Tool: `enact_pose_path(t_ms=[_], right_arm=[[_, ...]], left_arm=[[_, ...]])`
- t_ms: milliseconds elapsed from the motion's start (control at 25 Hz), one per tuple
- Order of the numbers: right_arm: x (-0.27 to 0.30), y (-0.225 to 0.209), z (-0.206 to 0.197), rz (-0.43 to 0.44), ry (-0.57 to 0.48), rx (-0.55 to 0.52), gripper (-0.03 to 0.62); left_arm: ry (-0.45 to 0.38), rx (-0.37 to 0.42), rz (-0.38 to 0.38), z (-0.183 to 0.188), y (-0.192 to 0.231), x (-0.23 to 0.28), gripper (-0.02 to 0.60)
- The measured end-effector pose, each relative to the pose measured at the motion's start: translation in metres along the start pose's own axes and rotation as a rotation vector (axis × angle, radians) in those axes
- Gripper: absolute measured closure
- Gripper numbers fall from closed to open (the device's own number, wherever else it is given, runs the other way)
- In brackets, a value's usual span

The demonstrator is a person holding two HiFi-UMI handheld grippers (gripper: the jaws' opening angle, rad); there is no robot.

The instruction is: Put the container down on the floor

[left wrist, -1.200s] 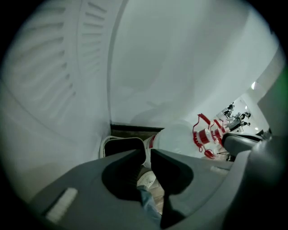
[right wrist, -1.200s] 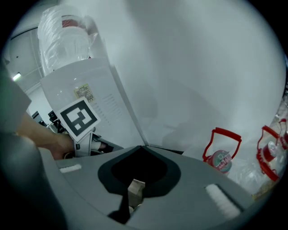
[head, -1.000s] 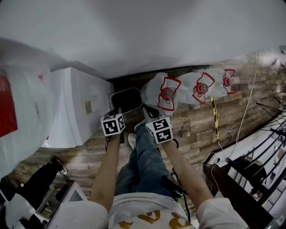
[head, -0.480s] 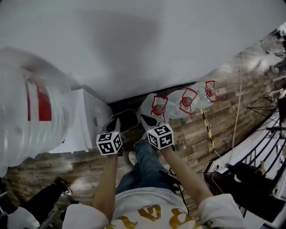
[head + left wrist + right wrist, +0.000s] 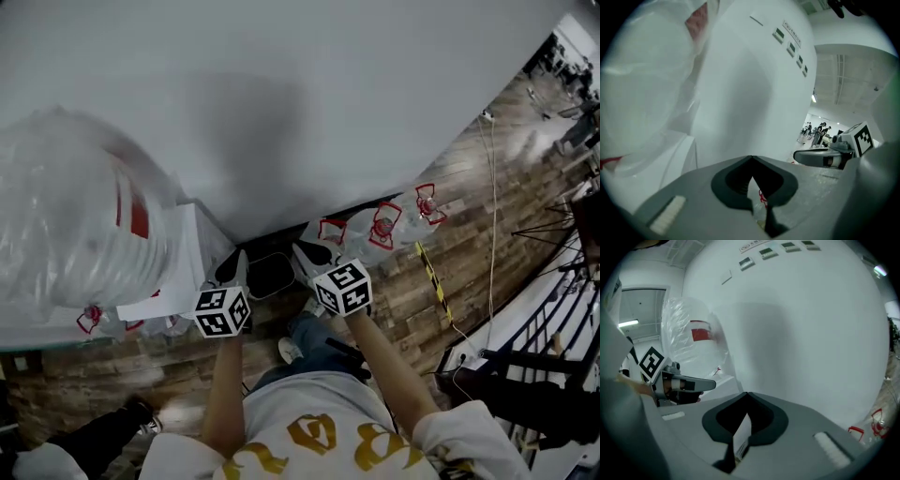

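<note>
In the head view a dark container with a pale rim [image 5: 272, 274] hangs between my two grippers above the wooden floor [image 5: 412, 309], close to the white wall [image 5: 281, 94]. My left gripper [image 5: 236, 267] grips its left rim and my right gripper [image 5: 307, 253] grips its right rim. In the left gripper view the jaws [image 5: 752, 180] stand almost together with a thin pale edge in the slit. The right gripper view shows the same, its jaws [image 5: 746, 416] pressed on a thin white edge. The container's body is hidden in both gripper views.
A big plastic-wrapped white bundle with a red label [image 5: 75, 234] fills the left, over a white box [image 5: 187, 272]. Several clear bags with red ties [image 5: 380, 225] lie along the wall. Yellow-black tape [image 5: 433, 277], a cable [image 5: 492, 216] and a metal railing [image 5: 553, 319] are to the right.
The head view has swung, so the wall fills more of it and the wrapped bundle looms larger at left. Both grippers and the container sit lower in view, still together.
</note>
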State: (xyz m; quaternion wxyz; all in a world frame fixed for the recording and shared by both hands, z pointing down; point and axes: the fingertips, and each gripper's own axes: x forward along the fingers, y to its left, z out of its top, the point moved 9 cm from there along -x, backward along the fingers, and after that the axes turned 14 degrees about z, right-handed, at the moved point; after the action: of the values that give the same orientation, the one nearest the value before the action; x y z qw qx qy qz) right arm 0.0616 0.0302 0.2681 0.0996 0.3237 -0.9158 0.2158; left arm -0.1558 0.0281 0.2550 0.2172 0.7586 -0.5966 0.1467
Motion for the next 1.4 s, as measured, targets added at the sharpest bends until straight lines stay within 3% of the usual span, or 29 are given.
enact_pose_path(t_ms=[240,400,640,1400], right_arm=[[-0.022,0.031,0.03,-0.012,-0.064,-0.085,0.568],[-0.027,0.042,0.042,-0.065,-0.108,-0.122,0.569],[-0.028,0.051,0.048,-0.092,-0.165,-0.063,0.569],[-0.017,0.05,0.043,-0.112,-0.15,-0.025,0.569]], left_arm=[[-0.116,-0.024,-0.026,0.031,-0.003,-0.045,0.581],[-0.139,-0.025,-0.015,0.034,0.005,-0.064,0.581],[-0.147,-0.019,0.002,0.037,0.007,-0.07,0.581],[-0.154,-0.047,0.034,0.036,0.02,-0.072,0.581]])
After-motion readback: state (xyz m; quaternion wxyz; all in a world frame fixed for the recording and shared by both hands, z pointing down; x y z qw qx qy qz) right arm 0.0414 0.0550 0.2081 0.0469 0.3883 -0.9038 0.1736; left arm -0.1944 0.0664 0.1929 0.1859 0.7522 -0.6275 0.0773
